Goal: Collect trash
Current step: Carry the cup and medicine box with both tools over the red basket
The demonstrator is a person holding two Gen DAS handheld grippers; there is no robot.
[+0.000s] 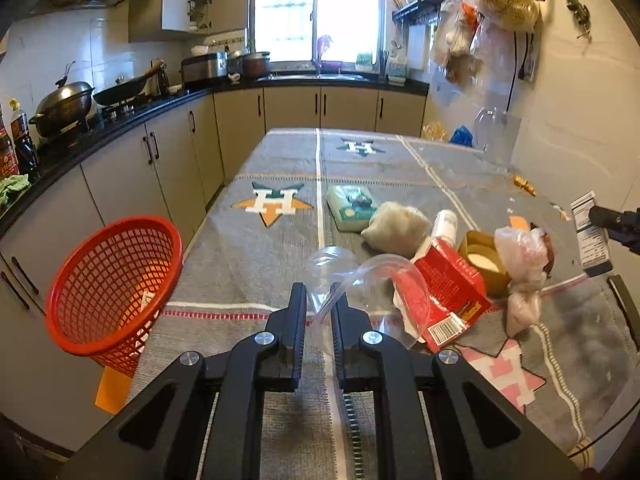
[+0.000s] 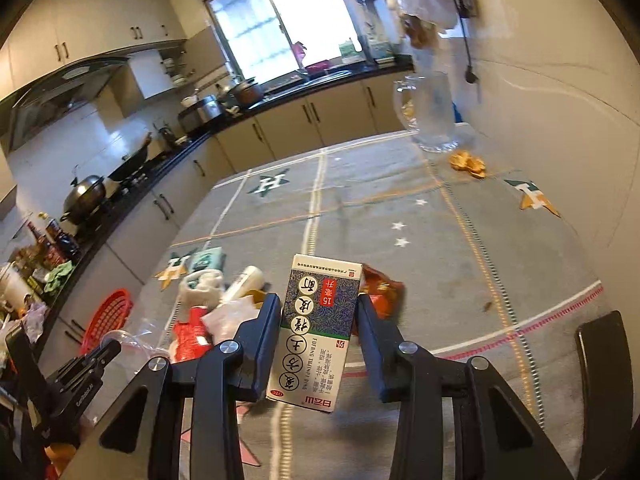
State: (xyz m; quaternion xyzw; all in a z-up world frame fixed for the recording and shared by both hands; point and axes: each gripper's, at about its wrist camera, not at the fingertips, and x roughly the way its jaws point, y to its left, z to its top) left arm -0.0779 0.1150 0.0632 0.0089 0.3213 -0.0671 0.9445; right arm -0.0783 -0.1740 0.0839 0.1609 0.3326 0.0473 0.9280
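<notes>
Clear plastic wrap (image 1: 360,280) is pinched in my left fingers (image 1: 318,300), nearly closed on its thin edge so it lifts free of the trash pile (image 1: 452,276) on the tabletop (image 1: 248,248). My right fingers (image 2: 318,304) clamp a small medicine box (image 2: 316,328) by its sides, ready for the red basket (image 1: 112,292) at the table's left edge. The wrap's outline is hard to trace, and the basket's base is out of sight.

Red mesh baskets (image 1: 114,292): one
Clear plastic cups (image 1: 372,284): two
Red cartons (image 1: 452,292): one
Medicine boxes (image 2: 316,328): one
Glass jugs (image 2: 430,112): one
Hand-held grippers: two, left hand-held gripper (image 1: 318,312), right hand-held gripper (image 2: 318,312)
</notes>
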